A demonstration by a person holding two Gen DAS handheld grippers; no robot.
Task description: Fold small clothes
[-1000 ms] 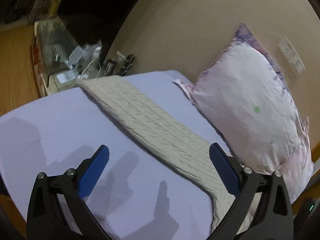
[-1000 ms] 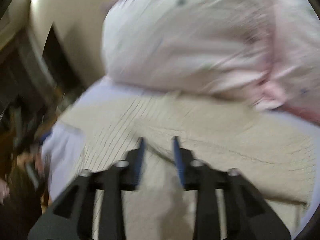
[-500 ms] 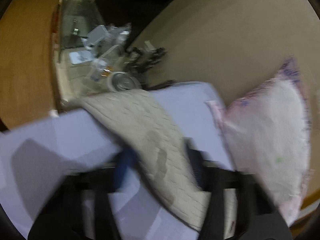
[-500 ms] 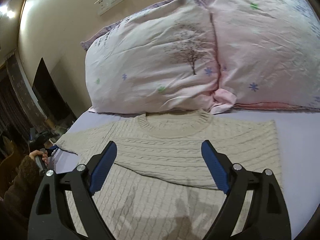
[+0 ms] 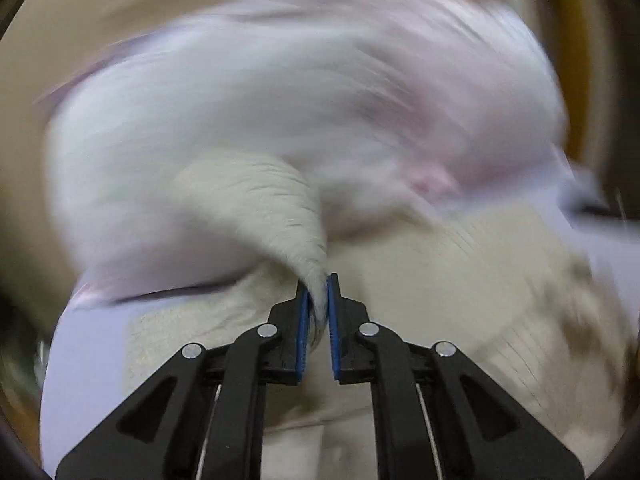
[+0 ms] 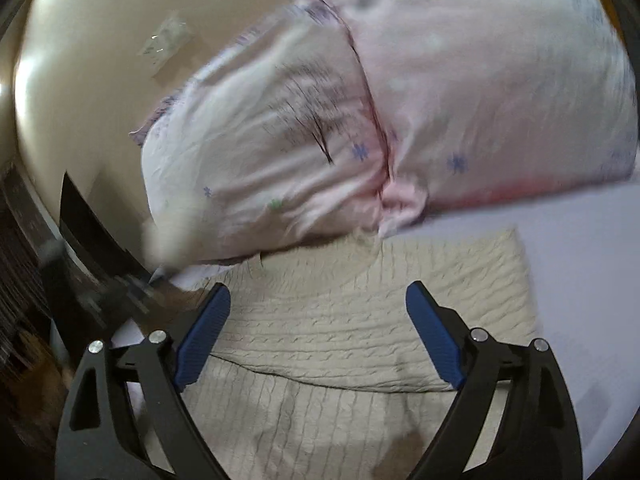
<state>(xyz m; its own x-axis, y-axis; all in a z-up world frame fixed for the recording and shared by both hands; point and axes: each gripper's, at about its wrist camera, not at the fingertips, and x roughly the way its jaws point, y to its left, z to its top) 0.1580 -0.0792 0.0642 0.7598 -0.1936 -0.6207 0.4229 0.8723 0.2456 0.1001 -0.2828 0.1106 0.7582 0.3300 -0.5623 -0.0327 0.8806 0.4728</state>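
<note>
A cream cable-knit sweater [image 6: 360,328] lies flat on the lilac bed sheet [image 6: 580,264], its collar toward the pillows. My left gripper [image 5: 317,292] is shut on the sweater's sleeve [image 5: 276,208] and holds it lifted above the sweater's body [image 5: 460,280]; this view is motion-blurred. My right gripper [image 6: 318,300] is open and empty, hovering over the sweater's upper body with a fold line just below it. The lifted sleeve shows as a pale blur [image 6: 172,236] at the left in the right wrist view.
Two pink floral pillows [image 6: 460,92] lean against the beige wall [image 6: 92,40] behind the sweater. A dark gap and cluttered furniture [image 6: 80,232] lie past the bed's left edge. Bare sheet lies to the right of the sweater.
My left gripper has shut on the sleeve, lifted it and swung it toward the sweater's body. My right gripper opened and has drifted slightly over the sweater.
</note>
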